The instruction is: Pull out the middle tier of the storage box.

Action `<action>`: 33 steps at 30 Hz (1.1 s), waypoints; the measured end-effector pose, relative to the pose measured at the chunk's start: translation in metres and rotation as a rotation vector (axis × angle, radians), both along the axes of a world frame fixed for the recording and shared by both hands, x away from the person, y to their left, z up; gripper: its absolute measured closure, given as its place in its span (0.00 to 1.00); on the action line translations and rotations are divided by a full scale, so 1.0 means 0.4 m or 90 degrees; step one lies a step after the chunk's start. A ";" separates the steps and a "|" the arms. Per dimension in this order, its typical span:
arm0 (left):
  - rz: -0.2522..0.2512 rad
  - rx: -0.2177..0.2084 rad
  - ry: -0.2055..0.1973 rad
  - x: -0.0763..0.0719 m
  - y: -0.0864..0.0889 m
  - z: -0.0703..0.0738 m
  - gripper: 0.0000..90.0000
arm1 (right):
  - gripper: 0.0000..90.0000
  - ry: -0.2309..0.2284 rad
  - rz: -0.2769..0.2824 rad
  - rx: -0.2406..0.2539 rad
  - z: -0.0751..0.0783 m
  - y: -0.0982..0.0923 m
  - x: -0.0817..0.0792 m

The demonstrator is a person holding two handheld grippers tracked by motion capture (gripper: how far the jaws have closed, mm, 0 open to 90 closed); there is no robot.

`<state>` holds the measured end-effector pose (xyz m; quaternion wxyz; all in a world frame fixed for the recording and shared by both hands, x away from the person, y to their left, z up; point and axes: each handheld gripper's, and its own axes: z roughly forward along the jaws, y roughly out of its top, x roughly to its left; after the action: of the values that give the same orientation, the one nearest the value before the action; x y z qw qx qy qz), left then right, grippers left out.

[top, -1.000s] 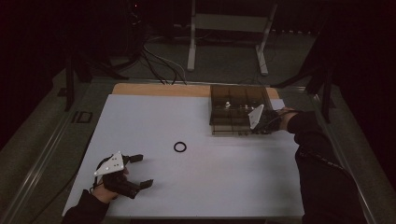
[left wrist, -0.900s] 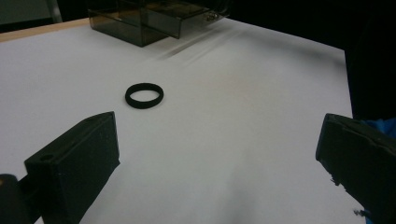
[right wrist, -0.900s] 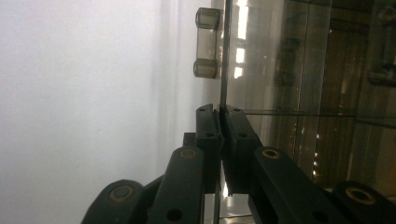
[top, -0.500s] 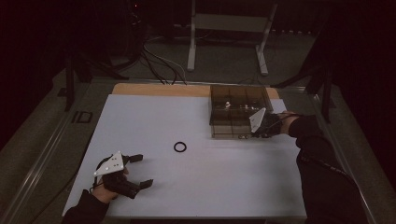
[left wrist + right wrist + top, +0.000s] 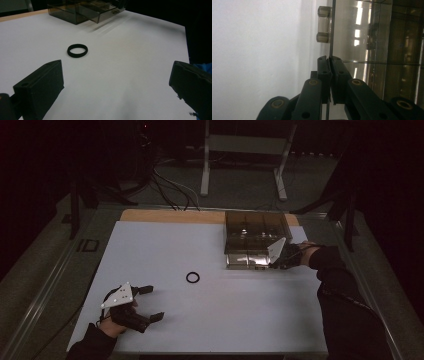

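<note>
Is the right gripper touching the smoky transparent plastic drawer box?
Touching: in the right gripper view, the right gripper is shut on the thin front panel edge of the drawer box.

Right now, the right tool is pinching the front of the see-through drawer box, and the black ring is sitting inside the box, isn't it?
Not quite. The black ring lies on the white table, apart from the drawer box, as the high view shows. The rest is right: the right tool is shut on the box's clear front panel.
</note>
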<state>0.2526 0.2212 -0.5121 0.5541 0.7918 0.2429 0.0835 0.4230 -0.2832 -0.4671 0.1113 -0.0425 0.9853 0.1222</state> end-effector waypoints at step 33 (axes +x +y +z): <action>-0.002 0.002 0.001 0.001 -0.001 -0.001 0.01 | 0.93 -0.013 -0.020 0.025 0.005 -0.007 0.004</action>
<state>0.2530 0.2206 -0.5124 0.5526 0.7933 0.2419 0.0824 0.4247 -0.2860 -0.4651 0.1244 -0.0264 0.9821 0.1389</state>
